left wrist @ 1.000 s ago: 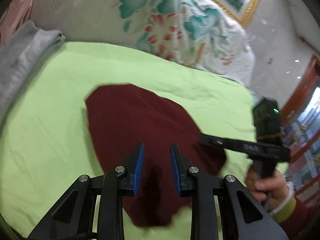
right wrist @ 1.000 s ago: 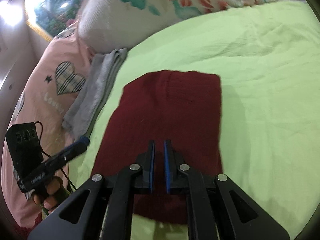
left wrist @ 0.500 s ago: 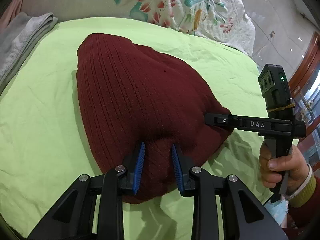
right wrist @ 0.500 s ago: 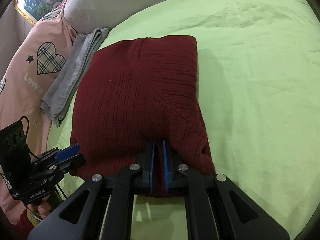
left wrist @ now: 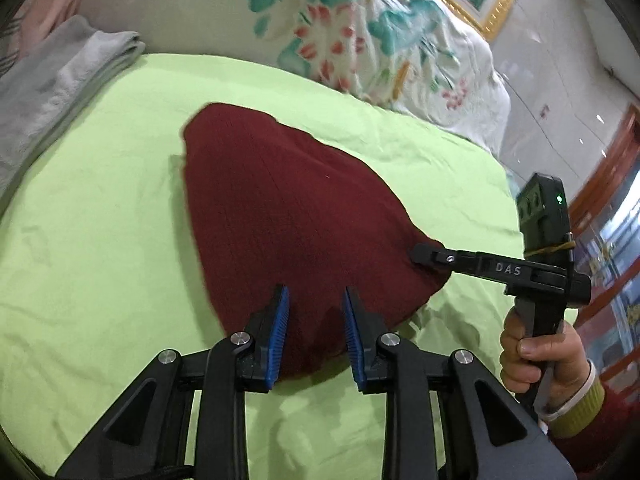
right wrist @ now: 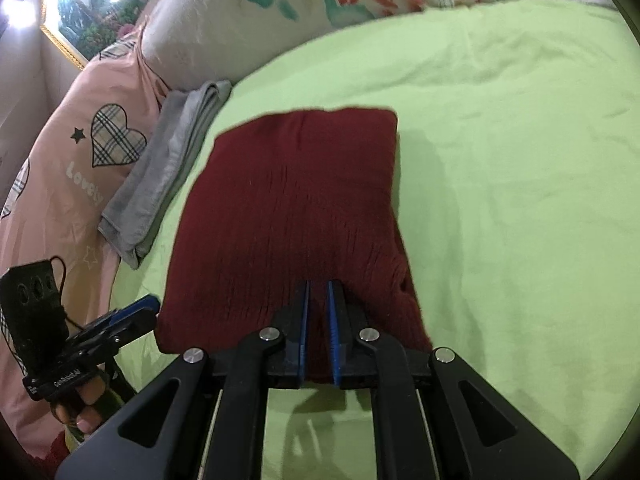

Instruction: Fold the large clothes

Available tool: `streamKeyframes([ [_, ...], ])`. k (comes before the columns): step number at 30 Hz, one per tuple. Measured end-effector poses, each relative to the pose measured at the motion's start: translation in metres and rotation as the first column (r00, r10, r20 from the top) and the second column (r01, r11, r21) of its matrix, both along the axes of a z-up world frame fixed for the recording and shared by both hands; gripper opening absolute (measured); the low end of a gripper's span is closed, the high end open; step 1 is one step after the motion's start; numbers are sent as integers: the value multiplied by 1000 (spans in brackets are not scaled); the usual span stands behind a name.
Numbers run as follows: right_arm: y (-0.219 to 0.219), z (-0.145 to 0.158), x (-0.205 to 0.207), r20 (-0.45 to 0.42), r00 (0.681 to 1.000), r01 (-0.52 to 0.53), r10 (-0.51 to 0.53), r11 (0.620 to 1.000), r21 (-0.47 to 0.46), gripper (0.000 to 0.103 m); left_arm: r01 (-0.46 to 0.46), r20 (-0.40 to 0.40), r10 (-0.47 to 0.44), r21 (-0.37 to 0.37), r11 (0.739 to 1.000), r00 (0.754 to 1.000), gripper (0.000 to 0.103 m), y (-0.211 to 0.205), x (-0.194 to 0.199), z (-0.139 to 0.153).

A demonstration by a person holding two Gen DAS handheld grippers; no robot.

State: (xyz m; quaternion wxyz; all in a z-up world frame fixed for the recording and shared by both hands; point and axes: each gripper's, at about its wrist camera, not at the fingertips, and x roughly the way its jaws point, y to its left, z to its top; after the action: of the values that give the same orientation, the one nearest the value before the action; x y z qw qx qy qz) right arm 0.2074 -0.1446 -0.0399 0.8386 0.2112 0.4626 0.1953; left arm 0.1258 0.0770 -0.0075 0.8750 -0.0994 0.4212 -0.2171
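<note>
Both claws bite the near hem of the folded sweater (right wrist: 296,208): the right gripper (right wrist: 318,320) is pinched nearly together on a thin bit of knit, while the left gripper (left wrist: 314,320) stands wider, a thicker bunch clamped between its pads. If either lets go or tugs unevenly (the right's bite looks slim), the layers could slide apart. Beyond the sweater, on the green sheet (right wrist: 500,160), a grey stack (right wrist: 168,168) lies just left of it.
</note>
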Motion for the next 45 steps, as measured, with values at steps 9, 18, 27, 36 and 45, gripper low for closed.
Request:
streamKeyframes([
  [9,9,-26,13,-70,998,-4,-1,997,-72,10,-41,-52,49,136,990,997,29,-5,8,-24],
  [18,4,-19,7,-73,997,15,-18,999,-41,10,-73,-118,83,86,994,990,47,16,16,-40],
  [27,-1,9,25,13,997,77,-77,997,-21,53,-86,-122,94,75,994,988,47,20,15,-36],
  [36,3,-16,82,-67,994,82,-82,997,-11,23,-83,-122,94,89,993,988,47,18,19,-34],
  [45,-3,-22,74,-71,990,120,-125,990,-79,24,-75,-141,103,189,979,985,56,-2,26,-41],
])
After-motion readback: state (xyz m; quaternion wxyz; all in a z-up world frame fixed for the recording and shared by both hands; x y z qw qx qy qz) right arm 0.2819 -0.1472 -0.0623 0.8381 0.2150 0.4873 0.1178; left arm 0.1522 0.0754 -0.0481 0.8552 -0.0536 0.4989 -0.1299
